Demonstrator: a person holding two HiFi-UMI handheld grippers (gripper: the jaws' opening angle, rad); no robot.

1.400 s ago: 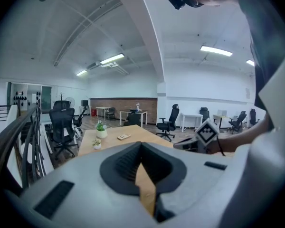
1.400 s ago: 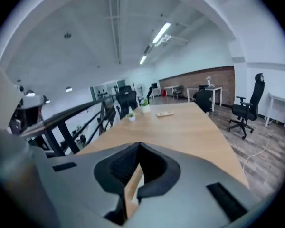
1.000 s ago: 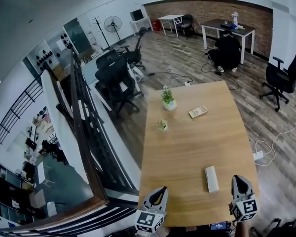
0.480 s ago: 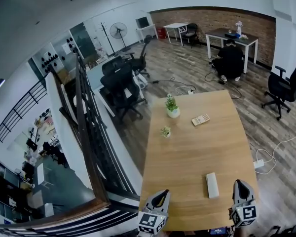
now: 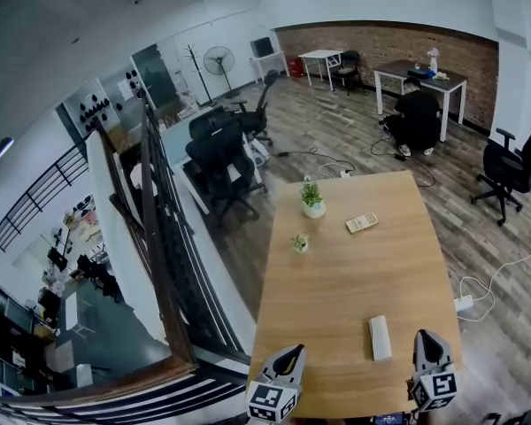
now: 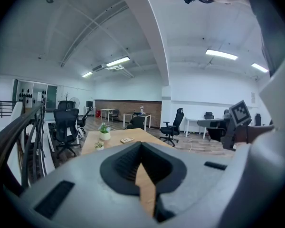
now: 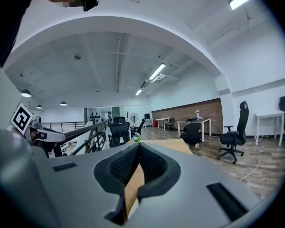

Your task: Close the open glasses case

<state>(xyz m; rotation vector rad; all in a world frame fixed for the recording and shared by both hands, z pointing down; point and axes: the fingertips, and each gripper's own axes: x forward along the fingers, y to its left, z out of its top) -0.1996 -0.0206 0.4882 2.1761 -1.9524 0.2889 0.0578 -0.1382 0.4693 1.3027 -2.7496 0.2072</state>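
Observation:
A white oblong glasses case [image 5: 380,337] lies on the wooden table [image 5: 354,273] near its front right. From the head view I cannot tell whether its lid stands open. My left gripper [image 5: 291,352] hovers at the table's front left corner, well left of the case, jaws together and empty. My right gripper [image 5: 429,337] sits at the front right edge, just right of the case, shut with nothing held. In the left gripper view the left gripper [image 6: 142,146] hides the case. The right gripper [image 7: 139,147] does the same in its own view.
Two small potted plants [image 5: 313,199] [image 5: 299,243] and a flat calculator-like thing [image 5: 361,222] stand on the table's far half. A dark railing [image 5: 159,237] runs along the left. Office chairs [image 5: 221,162], a power strip [image 5: 463,305] and a crouching person [image 5: 418,113] are beyond.
The head view has tilted up a little, so table, case and grippers sit slightly lower in frame. Both grippers keep their places and stay shut.

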